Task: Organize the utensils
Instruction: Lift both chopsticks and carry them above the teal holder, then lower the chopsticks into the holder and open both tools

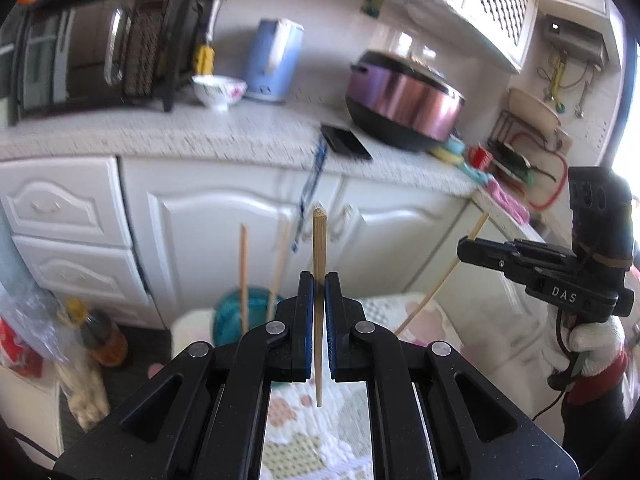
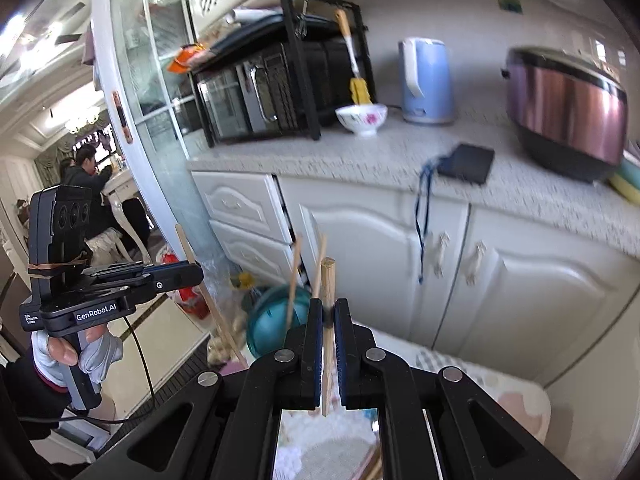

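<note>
My left gripper (image 1: 319, 288) is shut on a bamboo chopstick (image 1: 319, 240) that stands upright between its fingers. My right gripper (image 2: 328, 312) is shut on another wooden chopstick (image 2: 328, 280), also upright. Each gripper shows in the other's view: the right one (image 1: 466, 246) with its chopstick (image 1: 440, 284) slanting, the left one (image 2: 198, 272) with its chopstick (image 2: 208, 292) slanting. A teal cup (image 1: 236, 314) stands ahead on the quilted cloth with two chopsticks (image 1: 243, 276) in it. It also shows in the right wrist view (image 2: 272, 320).
White cabinets (image 1: 240, 224) and a speckled counter (image 1: 200, 132) stand behind, with a microwave (image 1: 92, 52), a floral bowl (image 1: 218, 90), a blue kettle (image 1: 274, 60), a purple rice cooker (image 1: 404, 100) and a black pouch (image 1: 346, 142). A bottle (image 1: 98, 334) stands on the floor at left.
</note>
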